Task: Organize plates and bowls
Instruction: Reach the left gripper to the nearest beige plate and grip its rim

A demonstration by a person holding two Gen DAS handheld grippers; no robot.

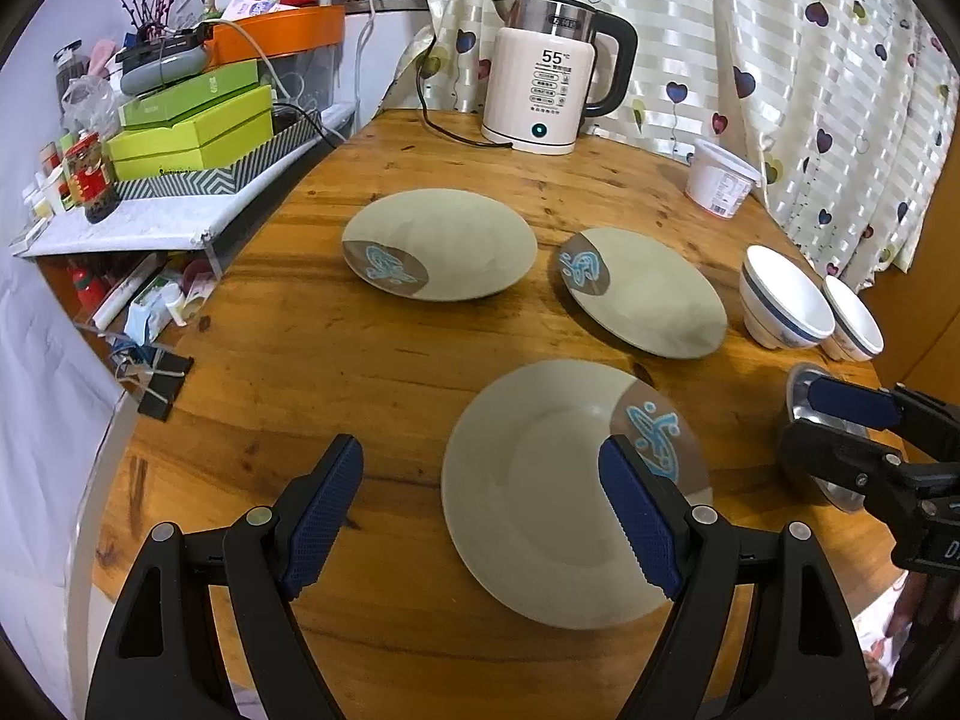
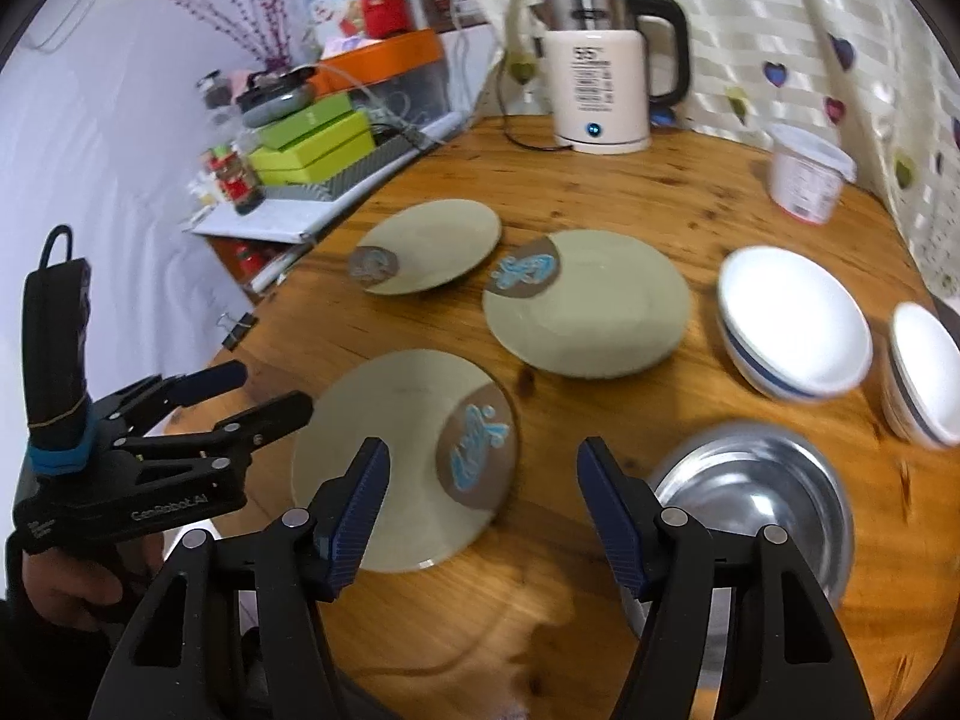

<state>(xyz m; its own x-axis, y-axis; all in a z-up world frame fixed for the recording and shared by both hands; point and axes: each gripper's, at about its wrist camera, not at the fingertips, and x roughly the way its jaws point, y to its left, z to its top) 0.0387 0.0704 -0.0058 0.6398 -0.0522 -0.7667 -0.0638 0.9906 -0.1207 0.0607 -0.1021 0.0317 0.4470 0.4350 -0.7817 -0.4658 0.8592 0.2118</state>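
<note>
Three beige plates with a brown patch and blue pattern lie apart on the round wooden table [image 1: 384,372]: a near plate [image 1: 540,510] [image 2: 396,450], a middle plate [image 1: 654,300] [image 2: 594,306] and a far plate [image 1: 450,240] [image 2: 438,240]. Two white bowls with a blue band [image 1: 780,300] [image 1: 852,318] stand at the right. A steel bowl [image 2: 756,492] sits near the front right. My left gripper [image 1: 480,456] hangs open over the near plate's left part. My right gripper [image 2: 485,450] is open between the near plate and the steel bowl, holding nothing.
A cream electric kettle [image 1: 552,78] with its cord stands at the back. A white lidded tub [image 1: 720,180] sits by the heart-print curtain. Green boxes [image 1: 192,126] crowd a shelf on the left. Binder clips [image 1: 156,378] lie at the table's left edge.
</note>
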